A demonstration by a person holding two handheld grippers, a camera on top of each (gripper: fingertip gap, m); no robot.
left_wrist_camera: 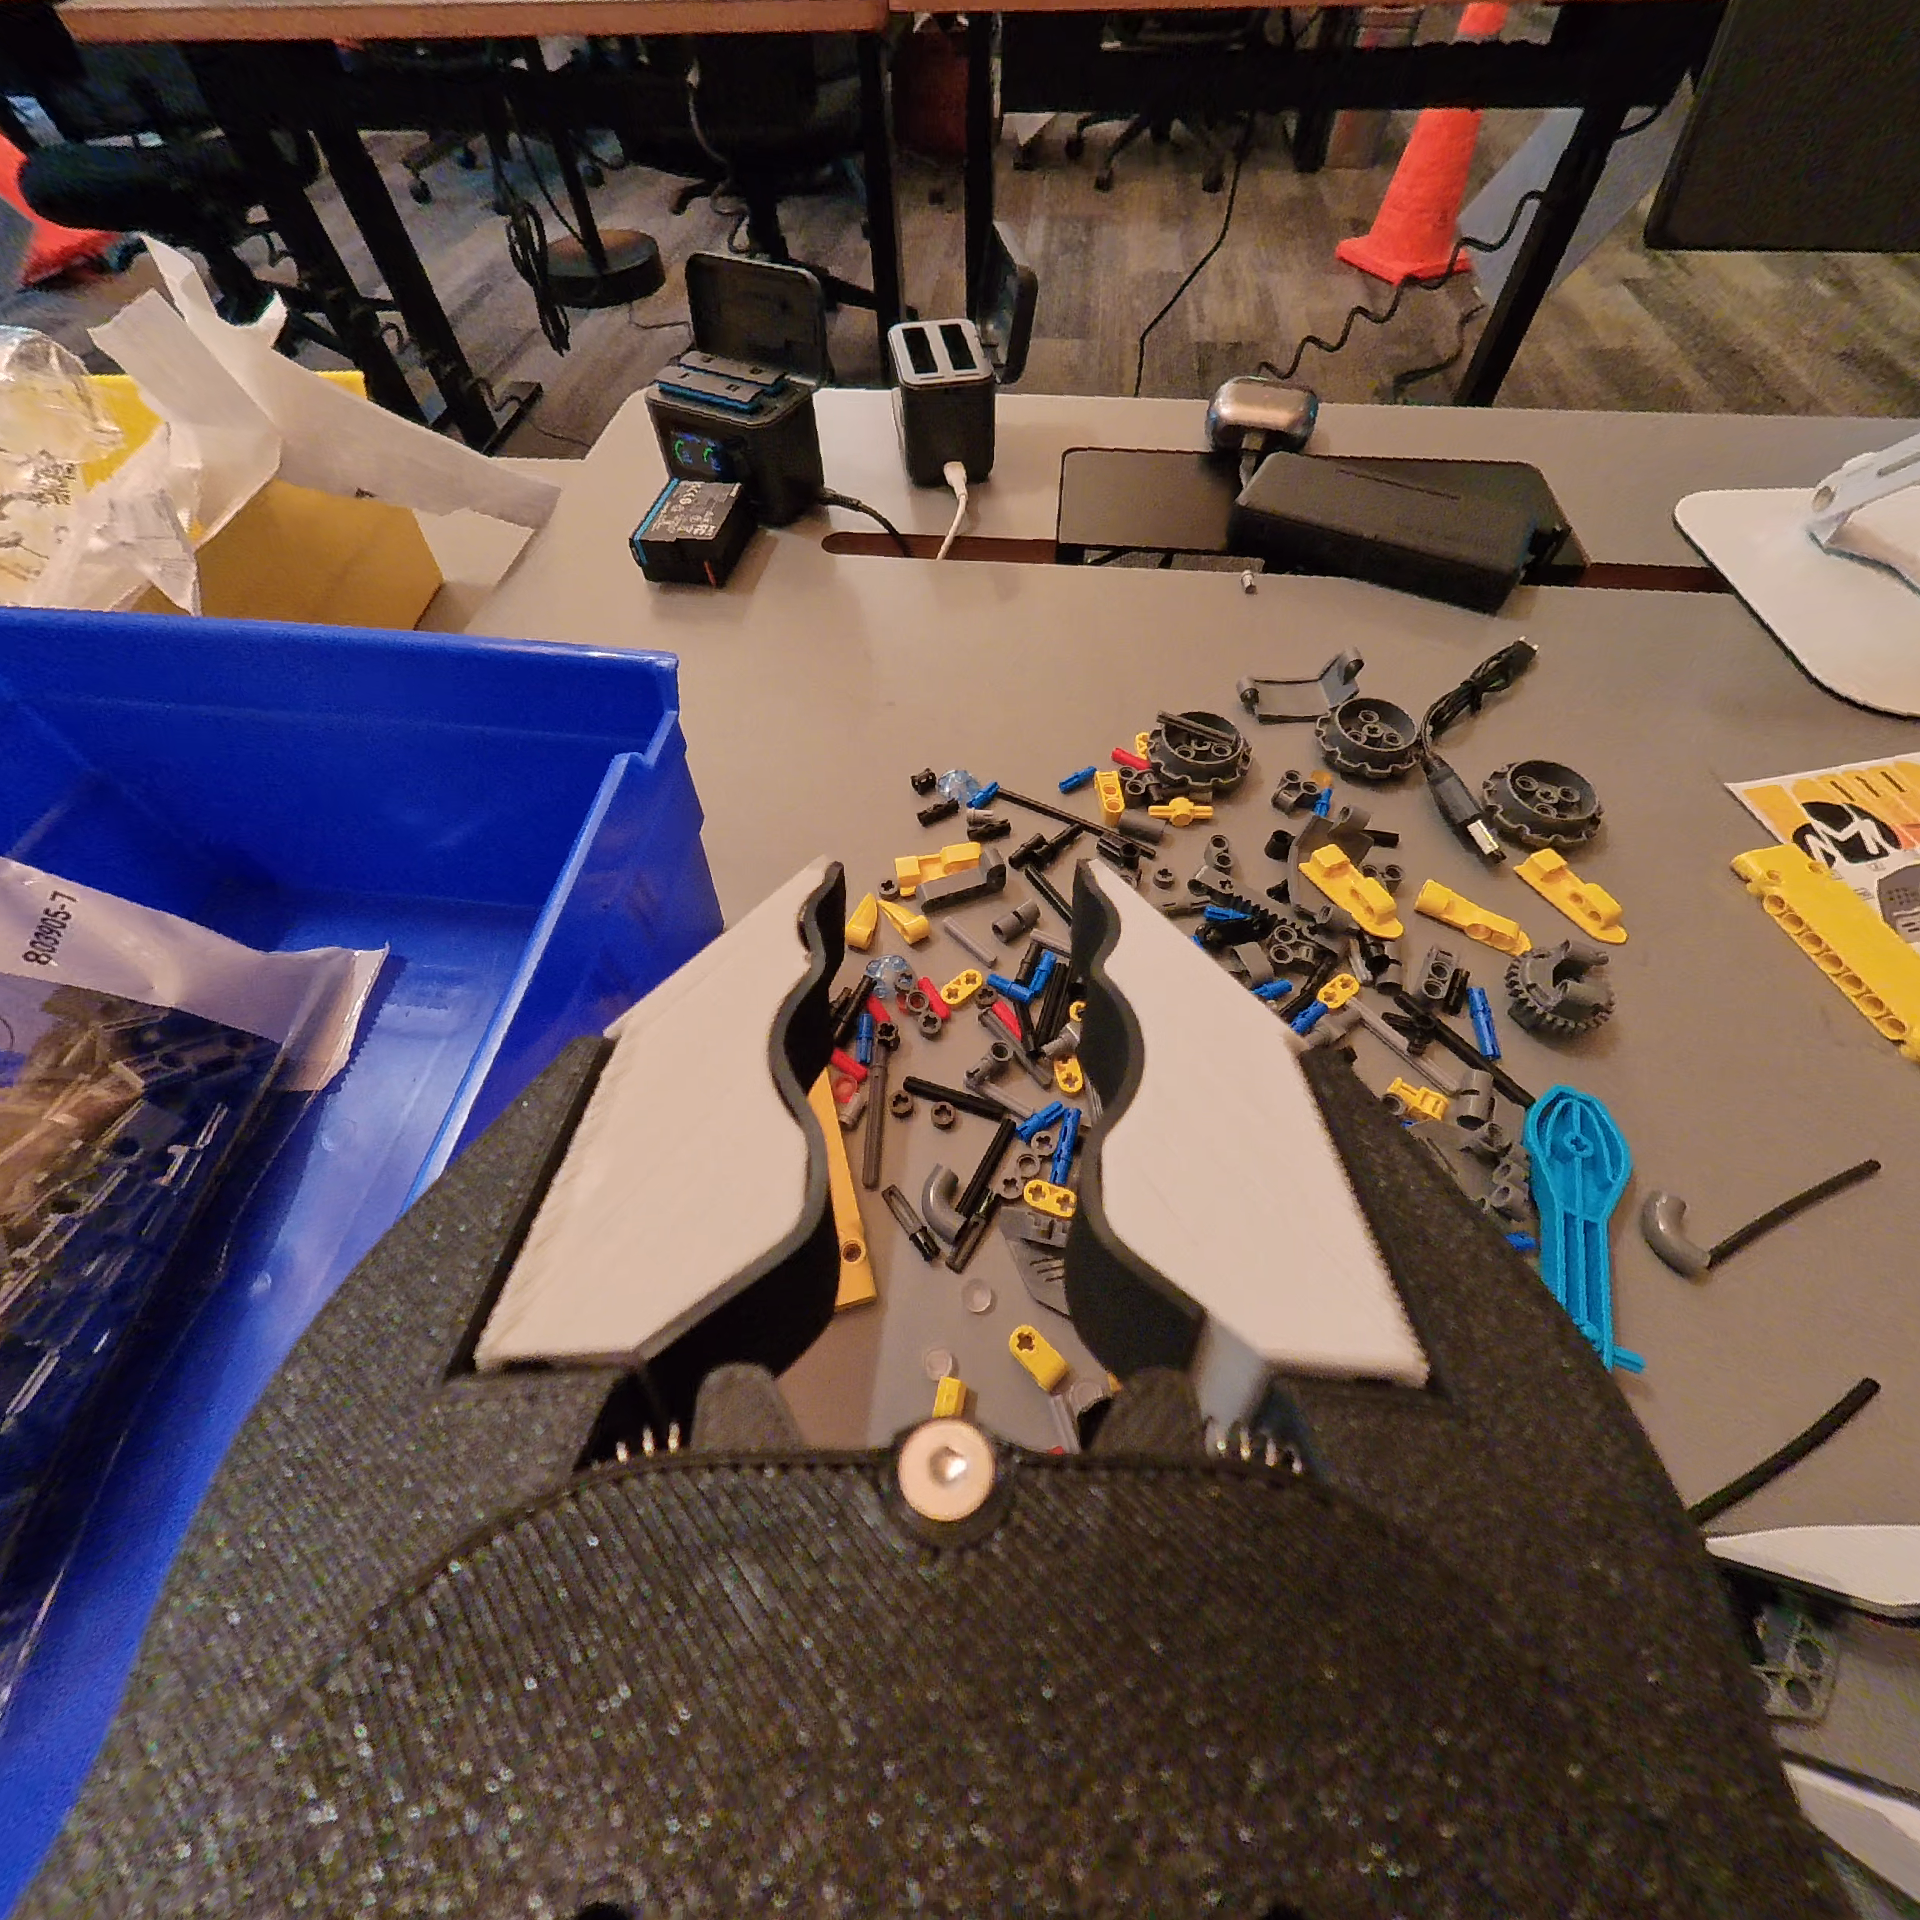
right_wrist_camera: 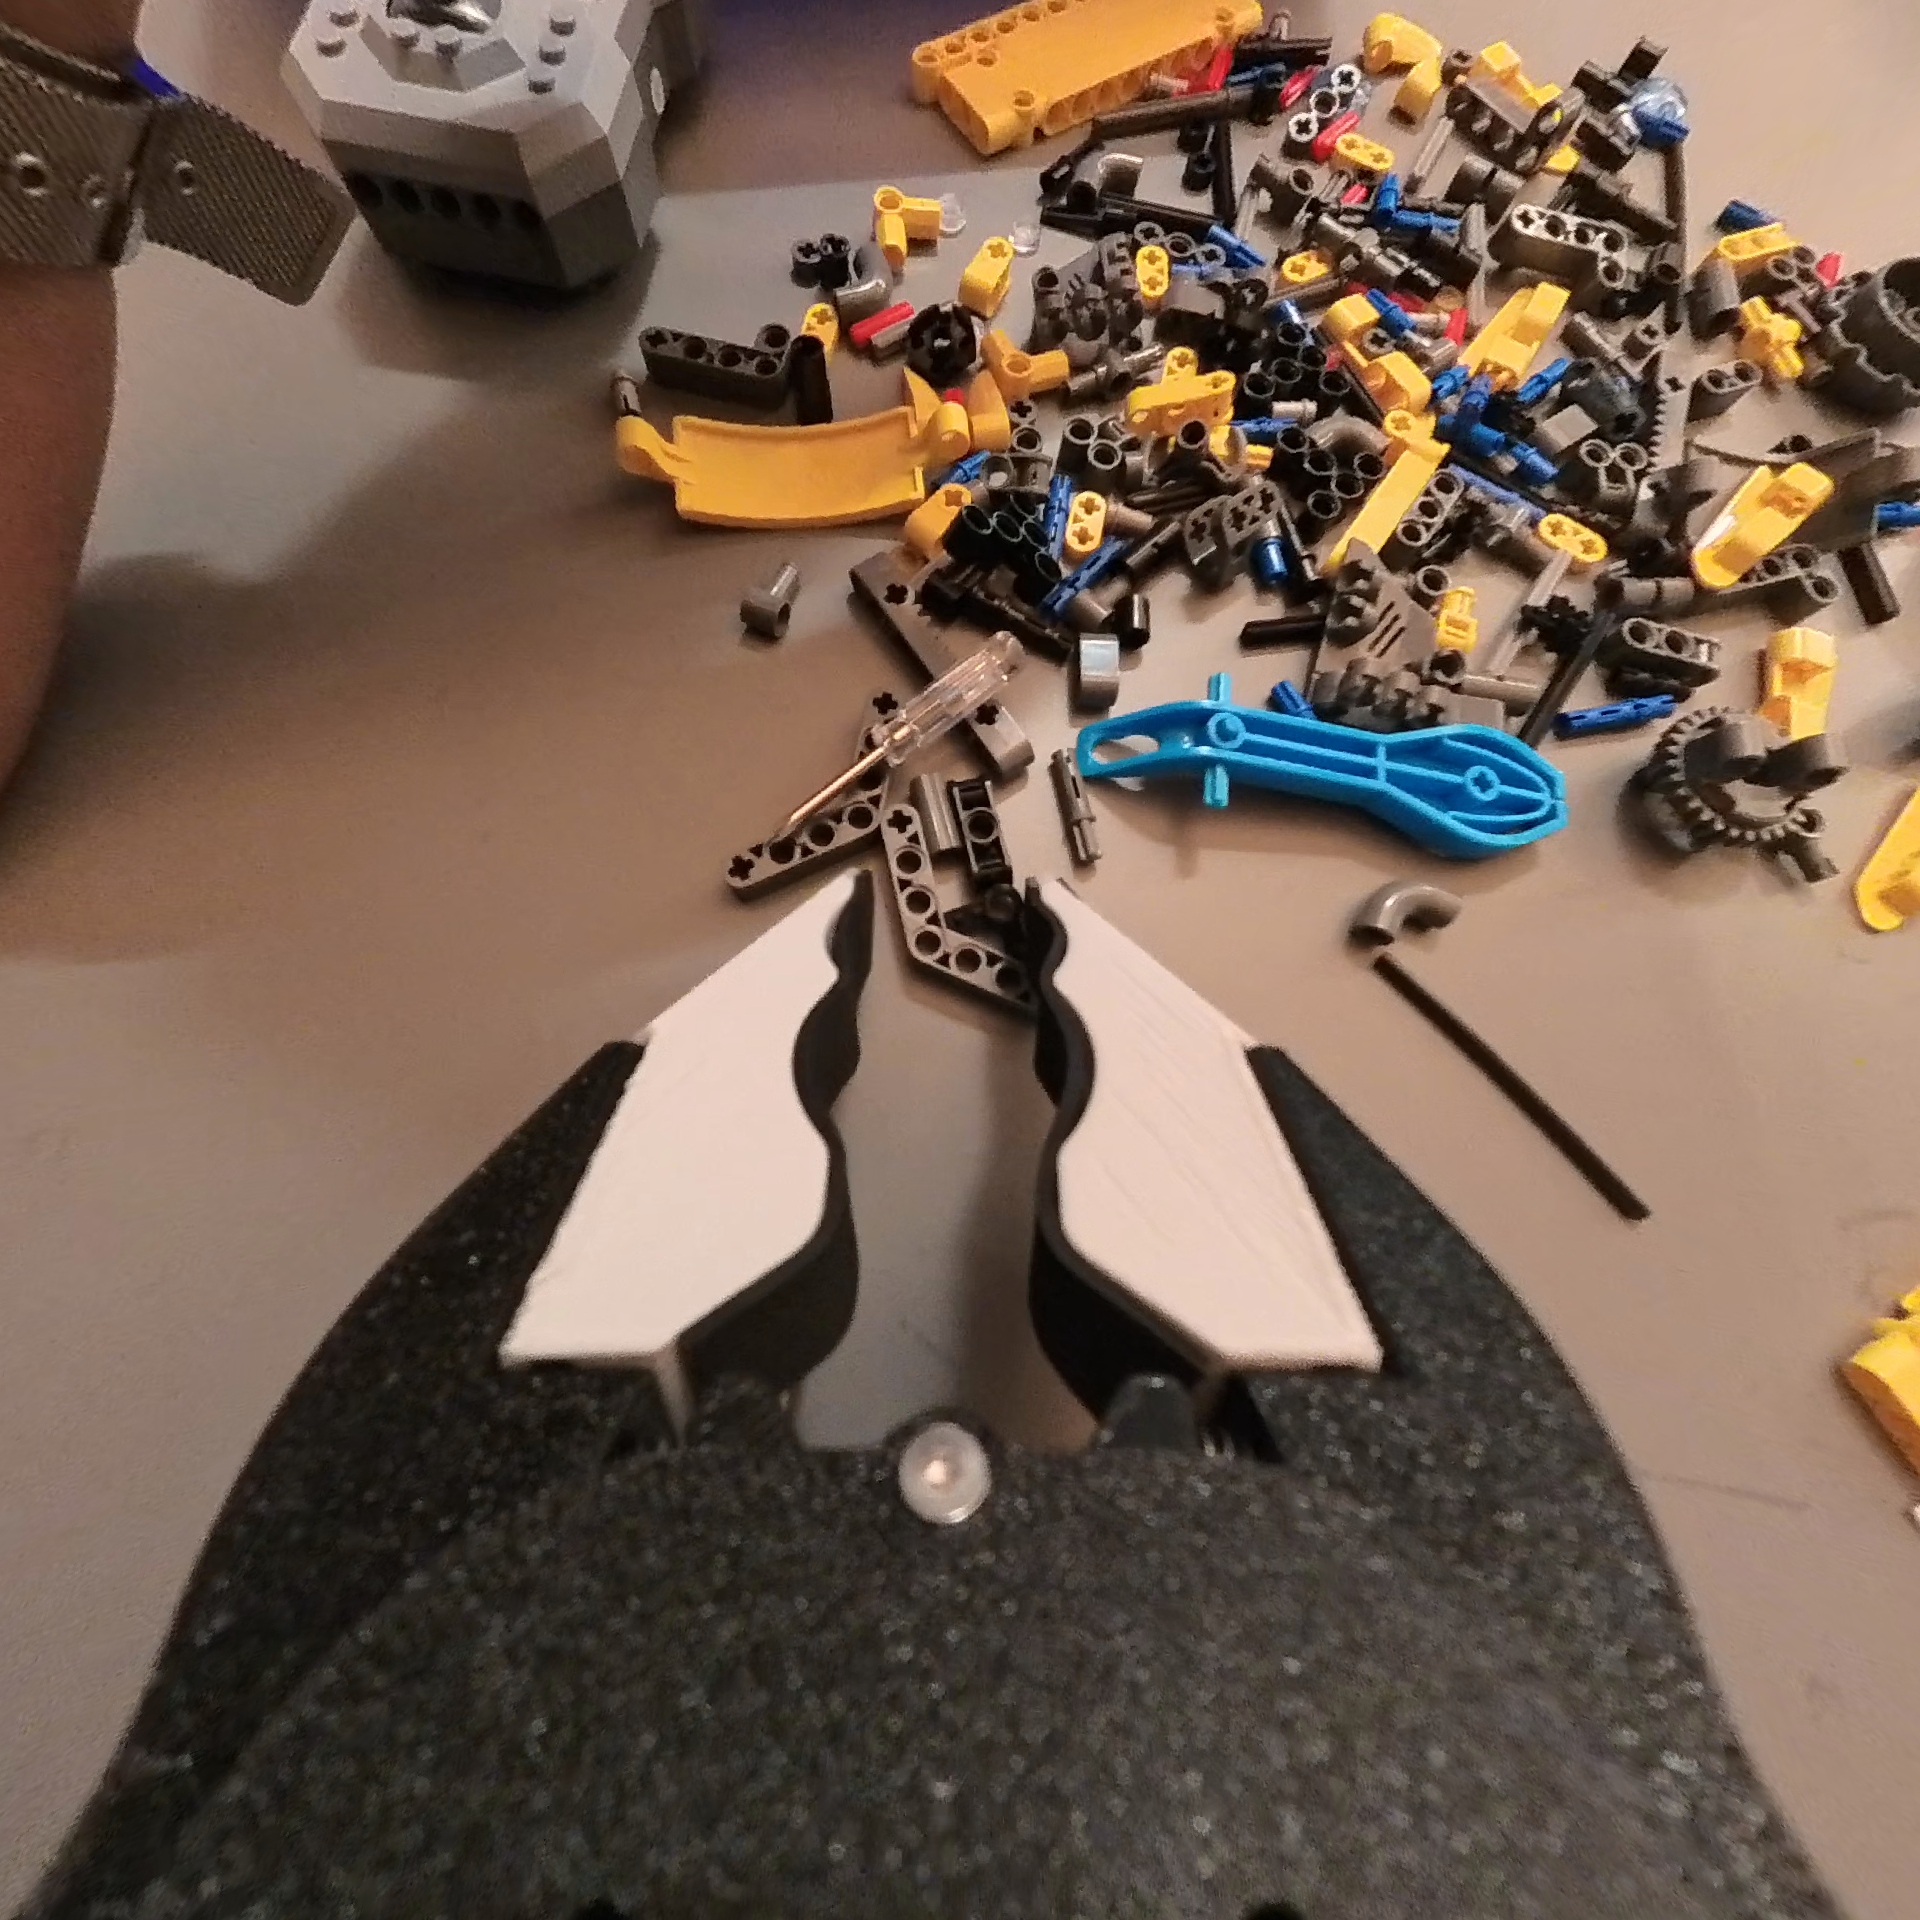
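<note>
A pile of small yellow, black, grey and blue building-toy parts (left_wrist_camera: 1195,935) lies on the grey table (left_wrist_camera: 831,707). My left gripper (left_wrist_camera: 956,883) is open and empty, held above the near left side of the pile. My right gripper (right_wrist_camera: 948,894) is open and low over the table. A bent grey beam with holes (right_wrist_camera: 925,914) lies between its fingertips, with a small black piece (right_wrist_camera: 977,831) beside it. A clear-handled small screwdriver (right_wrist_camera: 935,707) and a light-blue separator tool (right_wrist_camera: 1320,764) lie just beyond. The pile also shows in the right wrist view (right_wrist_camera: 1403,364).
A blue bin (left_wrist_camera: 644,790) holding a plastic bag (left_wrist_camera: 156,1091) stands at the left. Battery chargers (left_wrist_camera: 738,436) and a black box (left_wrist_camera: 1382,520) stand at the back. A grey block (right_wrist_camera: 488,135) and a person's wrist with a mesh band (right_wrist_camera: 156,197) are at far left. A black axle (right_wrist_camera: 1507,1086) lies to the right. Spacing between my two grippers at the tips: around 20 cm. To the black axle (right_wrist_camera: 1507,1086): right tips about 9 cm, left tips about 25 cm. It turns up in the left wrist view (left_wrist_camera: 1794,1220) as well.
</note>
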